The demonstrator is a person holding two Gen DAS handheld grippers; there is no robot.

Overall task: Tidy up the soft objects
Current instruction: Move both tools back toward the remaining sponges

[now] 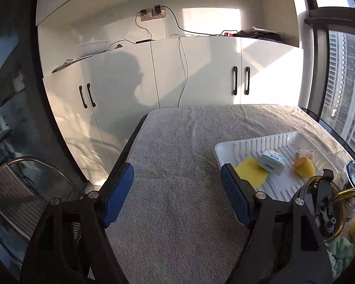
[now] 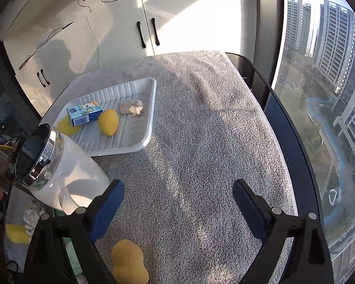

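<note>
A white ridged tray [image 2: 139, 139] sits on the grey towel; it also shows in the left wrist view [image 1: 227, 146]. In it lie a blue tissue pack [image 2: 84, 113], a yellow egg-shaped sponge [image 2: 108, 122], a flat yellow sponge [image 2: 66, 126] and a beige knitted piece [image 2: 130, 107]. A yellow gourd-shaped sponge [image 2: 129, 264] lies on the towel near my right gripper [image 2: 178, 209], which is open and empty. My left gripper [image 1: 177, 194] is open and empty over bare towel, left of the tray.
A white jar with a chrome rim [image 2: 59, 168] stands left of the right gripper. A yellow sponge [image 2: 15, 233] and a white cloth [image 2: 33, 215] lie at the lower left. The glass table edge [image 2: 295, 127] and window are at the right. White cabinets [image 1: 153, 78] stand behind.
</note>
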